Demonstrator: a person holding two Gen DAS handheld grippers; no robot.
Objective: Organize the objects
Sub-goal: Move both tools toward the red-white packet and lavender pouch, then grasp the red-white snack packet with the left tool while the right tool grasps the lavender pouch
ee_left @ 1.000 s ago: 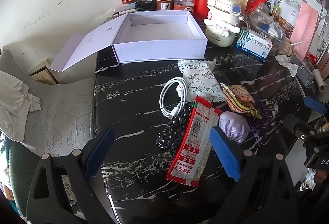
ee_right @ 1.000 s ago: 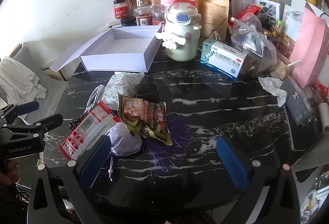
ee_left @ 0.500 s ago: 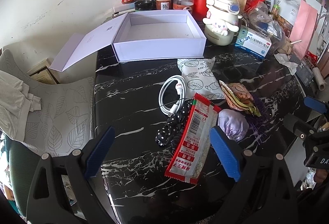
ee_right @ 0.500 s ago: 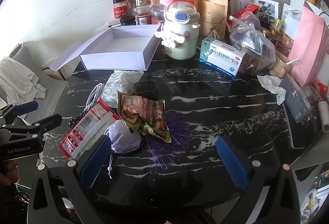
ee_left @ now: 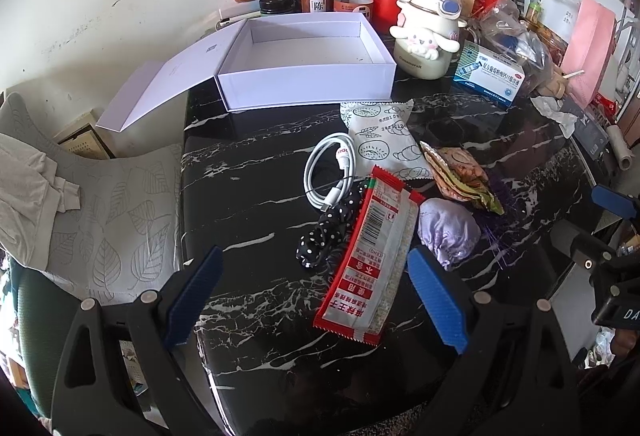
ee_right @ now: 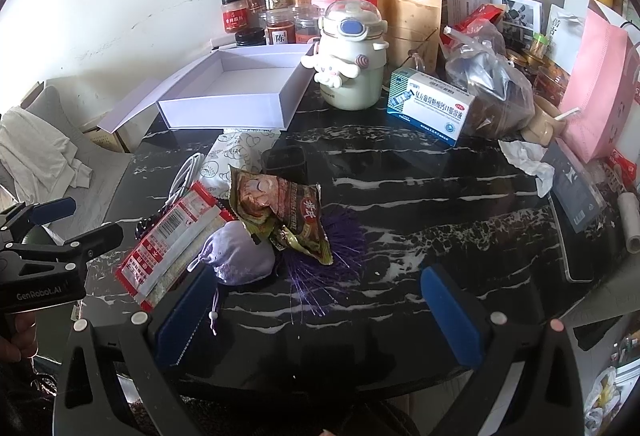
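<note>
The red-and-white sachet [ee_left: 370, 256] lies flat on the black marbled desk [ee_left: 248, 203], its long axis running from the left hand-held gripper [ee_left: 316, 294] toward the open, empty white box [ee_left: 308, 69] behind, both hand-held grippers, right [ee_right: 316, 310] included, spread wide, holding nothing.

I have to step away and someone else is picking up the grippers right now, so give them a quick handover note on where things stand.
Left gripper: open, holding nothing, hovering over the red and white packet.
Right gripper: open, holding nothing, near the purple pouch.
The white box sits open at the back of the black marble table, with nothing in it.
Loose in a pile in front of it: white cable, polka-dot fabric piece, patterned white packet, brown snack bag, purple tassel.
Done: nothing packed yet.
Left: probably move the pile into the box.
</note>
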